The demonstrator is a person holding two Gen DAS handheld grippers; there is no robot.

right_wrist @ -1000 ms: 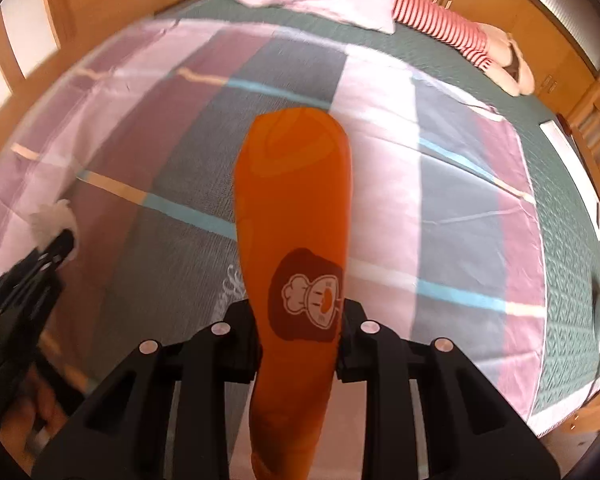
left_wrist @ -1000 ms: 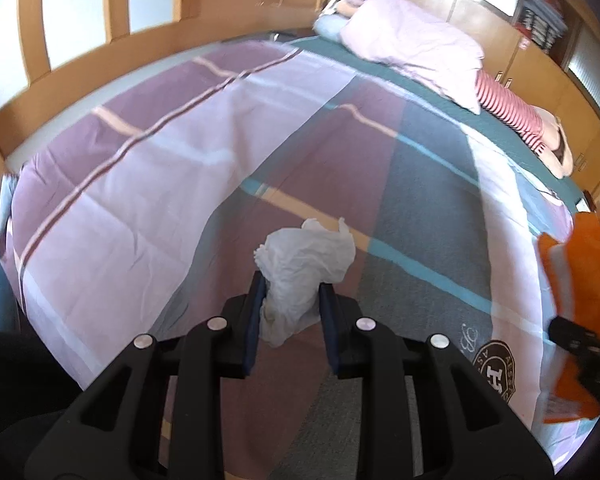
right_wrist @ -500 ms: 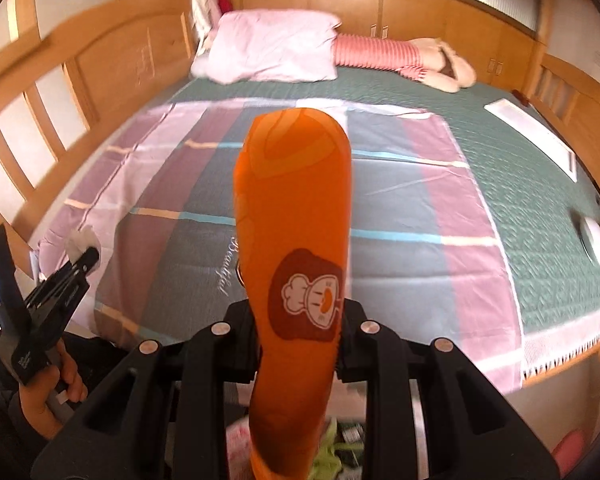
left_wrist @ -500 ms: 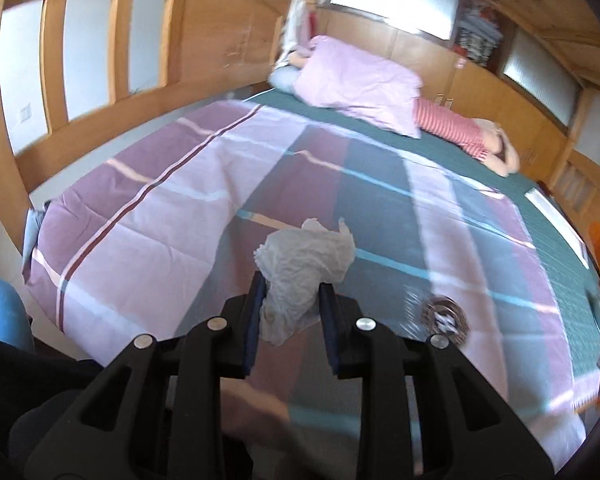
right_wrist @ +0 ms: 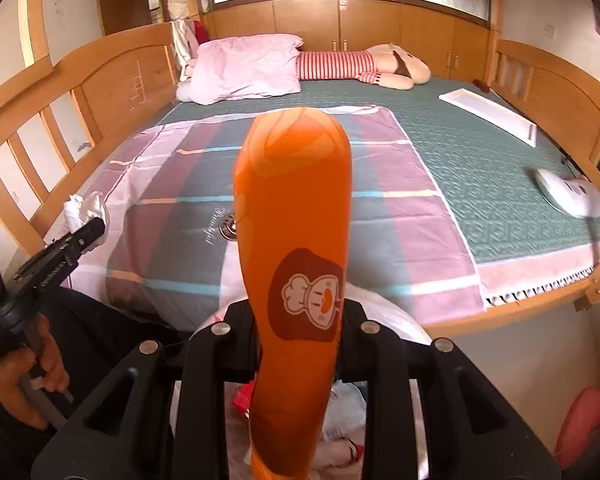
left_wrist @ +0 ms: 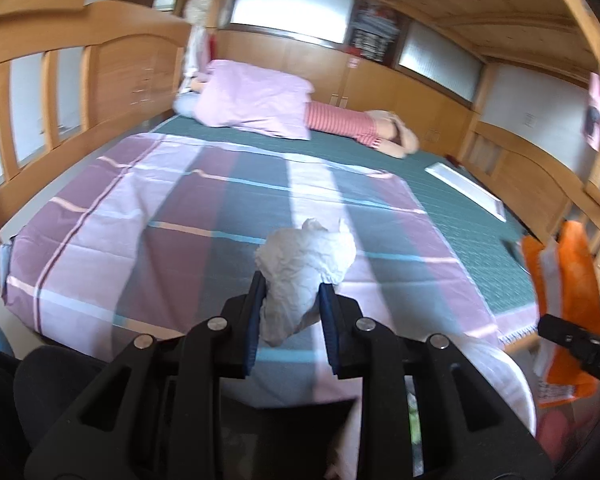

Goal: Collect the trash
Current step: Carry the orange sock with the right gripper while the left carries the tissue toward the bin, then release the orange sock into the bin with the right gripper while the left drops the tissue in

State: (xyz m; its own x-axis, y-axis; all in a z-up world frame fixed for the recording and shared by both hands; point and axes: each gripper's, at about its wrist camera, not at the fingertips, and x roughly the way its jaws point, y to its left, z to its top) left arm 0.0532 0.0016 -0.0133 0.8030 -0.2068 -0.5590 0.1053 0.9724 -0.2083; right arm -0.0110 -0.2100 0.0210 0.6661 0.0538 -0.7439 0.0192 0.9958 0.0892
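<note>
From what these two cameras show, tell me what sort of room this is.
A bedroom, almost certainly. A wide bed with a wooden bed frame fills it, a pink pillow and a plush doll in a striped top lie at its head, and built-in wooden cabinets line the wall behind.

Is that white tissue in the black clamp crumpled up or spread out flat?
Crumpled. The white tissue is a wrinkled wad bulging out between the two fingers of the left gripper, which pinch it above the bed.

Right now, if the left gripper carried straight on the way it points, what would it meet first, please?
Probably the pink-and-grey checked bedspread beyond the crumpled white tissue the left gripper holds; depth is uncertain.
</note>
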